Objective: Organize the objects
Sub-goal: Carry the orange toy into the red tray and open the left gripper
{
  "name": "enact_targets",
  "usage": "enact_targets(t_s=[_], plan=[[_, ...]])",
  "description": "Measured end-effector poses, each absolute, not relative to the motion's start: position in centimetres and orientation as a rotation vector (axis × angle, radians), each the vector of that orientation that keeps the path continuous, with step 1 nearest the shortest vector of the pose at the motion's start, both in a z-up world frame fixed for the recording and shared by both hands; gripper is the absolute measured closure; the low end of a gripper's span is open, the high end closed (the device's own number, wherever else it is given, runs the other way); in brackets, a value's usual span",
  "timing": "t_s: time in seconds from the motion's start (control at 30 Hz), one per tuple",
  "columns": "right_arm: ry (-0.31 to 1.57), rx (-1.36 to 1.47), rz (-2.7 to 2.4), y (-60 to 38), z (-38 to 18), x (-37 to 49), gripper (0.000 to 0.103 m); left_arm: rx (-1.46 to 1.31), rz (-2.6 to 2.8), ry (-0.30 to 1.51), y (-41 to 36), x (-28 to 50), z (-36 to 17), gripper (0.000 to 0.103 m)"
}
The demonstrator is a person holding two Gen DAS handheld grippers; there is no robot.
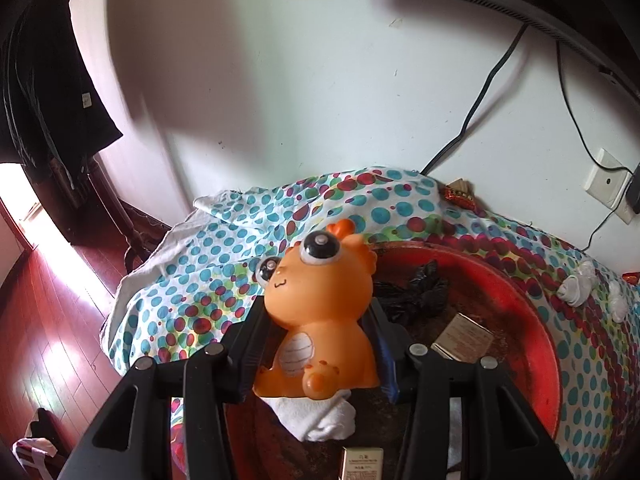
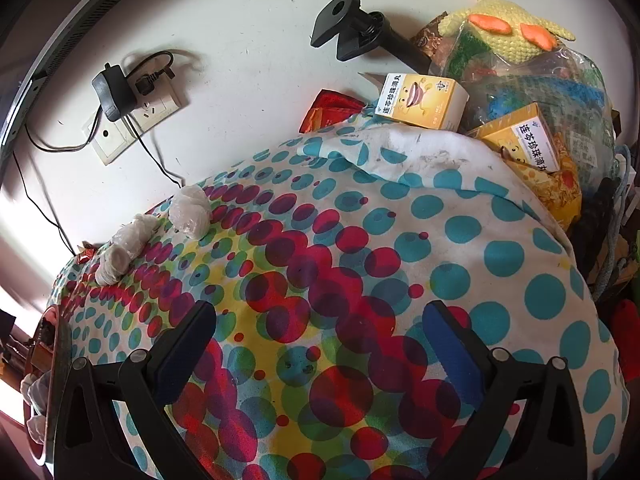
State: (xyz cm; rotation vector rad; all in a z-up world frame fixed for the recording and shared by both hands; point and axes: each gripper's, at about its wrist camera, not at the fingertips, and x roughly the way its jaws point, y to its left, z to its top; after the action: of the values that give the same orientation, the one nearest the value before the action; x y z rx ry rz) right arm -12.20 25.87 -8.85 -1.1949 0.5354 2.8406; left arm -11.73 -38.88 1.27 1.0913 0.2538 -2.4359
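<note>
Currently we hold the dragon (image 1: 320,312) clamped in the left gripper (image 1: 316,344) over the basin (image 1: 536,320), right gripper (image 2: 320,344) released, empty; wads (image 2: 188,210) remain near the cloth's (image 2: 440,240) far edge.

Surface covered by dotted cloth (image 2: 360,240). On it: red basin (image 1: 536,320), two white wrapped bundles (image 2: 190,210) near the wall, two yellow boxes (image 2: 420,100), a filled plastic bag (image 2: 560,88).

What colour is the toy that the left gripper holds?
The toy is orange, with a pale striped belly patch; the left wrist view shows it best.
</note>
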Motion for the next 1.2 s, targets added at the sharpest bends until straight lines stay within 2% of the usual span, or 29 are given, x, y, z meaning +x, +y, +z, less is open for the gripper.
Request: enact_targets(t_s=[0.83, 1.03, 1.2], plan=[[0.536, -1.199, 2.840, 25.8, -9.1, -12.6, 0.000, 1.273, -2.363, 0.273, -40.1, -16.3, -5.8, 0.053], [0.535, -1.197, 2.840, 25.8, -9.1, -12.6, 0.000, 1.275, -2.348, 0.272, -40.0, -16.2, -6.3, 0.050], [0.535, -1.200, 2.839, 25.8, -9.1, -12.6, 0.000, 1.188, -2.411, 0.286, -39.7, -15.3, -4.5, 0.048]])
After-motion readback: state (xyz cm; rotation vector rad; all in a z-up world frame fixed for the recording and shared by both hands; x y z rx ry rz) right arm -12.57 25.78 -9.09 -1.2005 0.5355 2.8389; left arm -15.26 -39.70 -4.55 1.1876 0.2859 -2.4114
